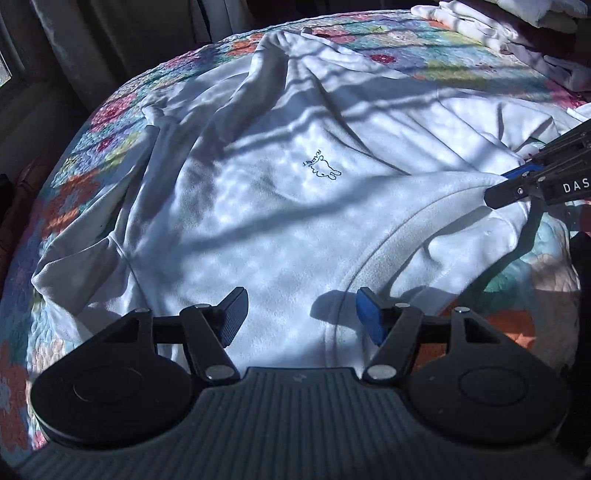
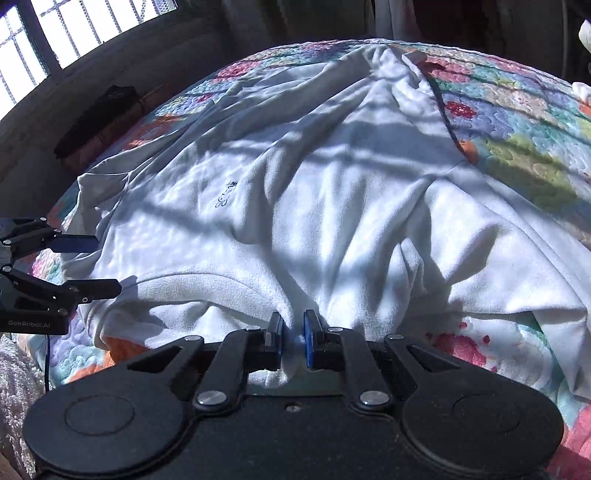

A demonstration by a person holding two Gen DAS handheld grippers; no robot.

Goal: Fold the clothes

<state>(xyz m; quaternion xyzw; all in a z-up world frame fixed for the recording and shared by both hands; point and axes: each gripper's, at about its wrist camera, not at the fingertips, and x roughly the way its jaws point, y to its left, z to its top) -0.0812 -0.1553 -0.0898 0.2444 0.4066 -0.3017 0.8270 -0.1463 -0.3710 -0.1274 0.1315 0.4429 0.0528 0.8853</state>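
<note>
A white sweatshirt (image 1: 288,206) with a small blue rabbit print (image 1: 320,170) lies spread and creased on a flowered quilt (image 1: 74,192). My left gripper (image 1: 301,314) is open just above the garment's near part, beside its curved ribbed band (image 1: 373,266), with nothing between the fingers. My right gripper (image 2: 293,332) is shut on a pinch of the sweatshirt (image 2: 332,206) at its near edge, and white cloth bunches between the pads. Each gripper shows in the other's view: the right gripper (image 1: 496,192) at the band's right end, the left gripper (image 2: 92,264) open at the left.
Folded white clothes (image 1: 498,26) are stacked at the quilt's far right corner. A barred window (image 2: 74,33) and a dark wall lie beyond the bed. A dark object (image 2: 99,118) rests by the bed's far left edge. Bare quilt (image 2: 517,147) shows to the right of the sweatshirt.
</note>
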